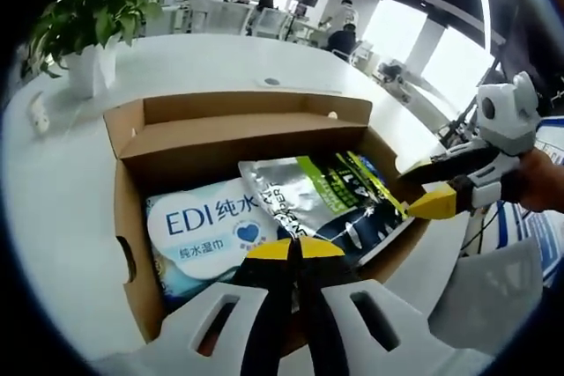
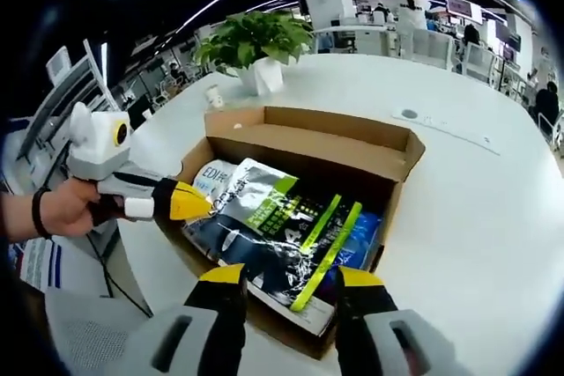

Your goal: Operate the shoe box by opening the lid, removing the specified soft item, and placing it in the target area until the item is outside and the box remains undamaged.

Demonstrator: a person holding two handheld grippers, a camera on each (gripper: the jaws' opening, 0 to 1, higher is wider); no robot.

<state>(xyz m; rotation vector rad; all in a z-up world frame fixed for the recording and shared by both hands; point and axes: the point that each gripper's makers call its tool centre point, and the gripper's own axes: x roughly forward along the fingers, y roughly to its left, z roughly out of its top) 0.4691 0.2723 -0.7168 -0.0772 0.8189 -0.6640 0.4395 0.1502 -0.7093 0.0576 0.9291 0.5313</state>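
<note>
The open brown shoe box (image 2: 308, 143) is being shown holding three soft packs; at 6 o'clock, the right claw (image 2: 291, 283) is spread open, the left claw (image 1: 295, 248) clenched empty.

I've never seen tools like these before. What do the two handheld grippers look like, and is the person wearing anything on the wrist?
Both the left gripper and the right gripper have light grey, moulded bodies with cut-out slots, black jaws and yellow tips. A dark band circles the wrist of the hand that holds the left one.
</note>
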